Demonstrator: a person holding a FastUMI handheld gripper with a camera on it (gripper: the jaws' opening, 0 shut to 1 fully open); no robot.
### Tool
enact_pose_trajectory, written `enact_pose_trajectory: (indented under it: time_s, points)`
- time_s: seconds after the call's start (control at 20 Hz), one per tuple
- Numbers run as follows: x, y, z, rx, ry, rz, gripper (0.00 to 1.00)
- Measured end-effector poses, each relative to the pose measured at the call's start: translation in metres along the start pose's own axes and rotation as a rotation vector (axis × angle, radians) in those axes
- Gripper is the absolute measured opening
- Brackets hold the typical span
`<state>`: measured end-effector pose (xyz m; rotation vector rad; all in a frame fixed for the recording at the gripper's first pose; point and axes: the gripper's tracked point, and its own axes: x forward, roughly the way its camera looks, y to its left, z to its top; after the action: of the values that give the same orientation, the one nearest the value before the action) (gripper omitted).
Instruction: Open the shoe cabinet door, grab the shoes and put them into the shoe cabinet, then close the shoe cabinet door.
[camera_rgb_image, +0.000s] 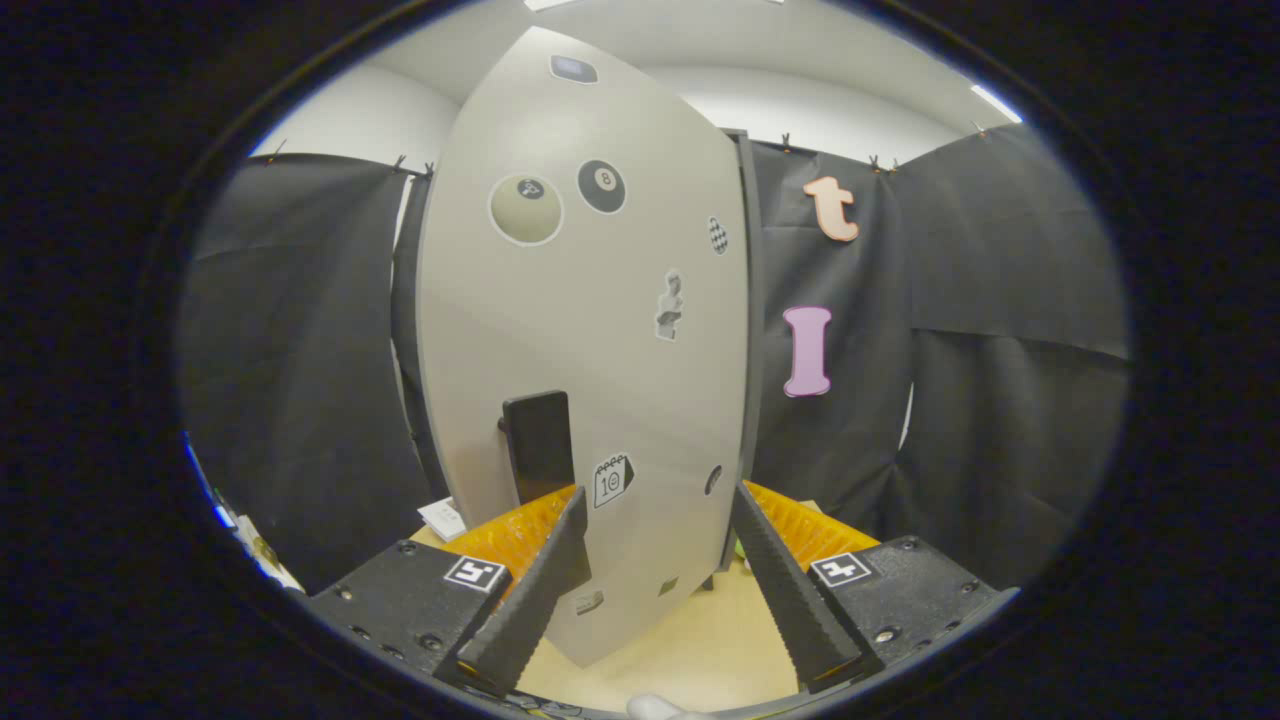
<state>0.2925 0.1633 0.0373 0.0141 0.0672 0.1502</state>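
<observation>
Hand-held gripper (655, 520) spread wide and empty, fingers flanking the lower part of the pale grey, sticker-dotted shoe cabinet door (585, 330); upright black slab handle (540, 445) just ahead of the left finger, long axis vertical. Door edge-on and apparently swung ajar; opening or closing, not settled. White shoe toe (655, 707) low between the fingers.

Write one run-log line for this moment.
phase: at door | gripper: jaws open, empty | door: just ahead | handle: ungrasped

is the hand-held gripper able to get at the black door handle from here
Probably yes. The hand-held gripper is open, and the black handle on the cabinet door sits just ahead of its left finger with nothing between them.
</observation>
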Motion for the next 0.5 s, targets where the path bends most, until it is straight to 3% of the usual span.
enact_pose_trajectory:
  time_s: [0.5]
  points:
    - [-0.022, 0.028, 0.006, -0.022, -0.027, 0.021, 1.0]
